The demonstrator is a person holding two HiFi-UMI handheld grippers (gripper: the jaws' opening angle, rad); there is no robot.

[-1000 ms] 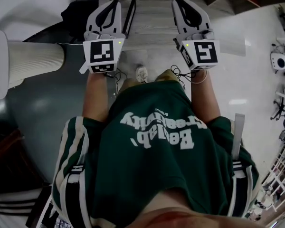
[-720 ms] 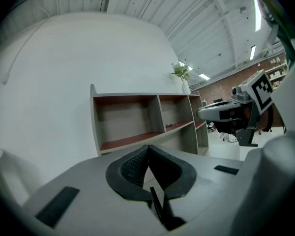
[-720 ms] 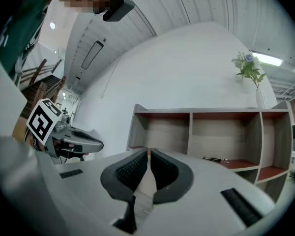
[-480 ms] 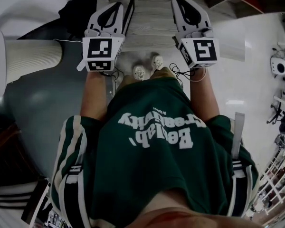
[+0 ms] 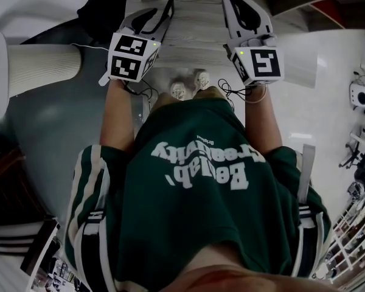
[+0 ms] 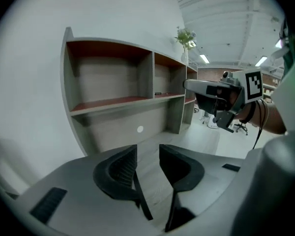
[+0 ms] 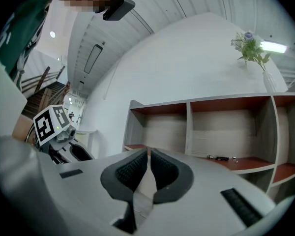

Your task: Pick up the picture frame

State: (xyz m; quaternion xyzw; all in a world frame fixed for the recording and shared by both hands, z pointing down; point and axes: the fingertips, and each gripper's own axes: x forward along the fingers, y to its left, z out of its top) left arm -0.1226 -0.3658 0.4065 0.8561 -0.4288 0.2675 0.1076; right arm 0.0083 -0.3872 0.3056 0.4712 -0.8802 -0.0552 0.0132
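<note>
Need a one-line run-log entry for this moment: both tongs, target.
left tongs: jaws just opening, nothing between | right tongs: shut, empty | shelf unit: ahead of both | picture frame: not made out

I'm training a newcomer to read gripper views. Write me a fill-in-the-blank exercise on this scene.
1. The jaws of the left gripper stand ____, with nothing between them.
2. The jaws of the right gripper are ____.
3. The vase of flowers stands on ____ of the shelf unit.

Missing words: apart; together; top.

The left jaws have just been opening.
</note>
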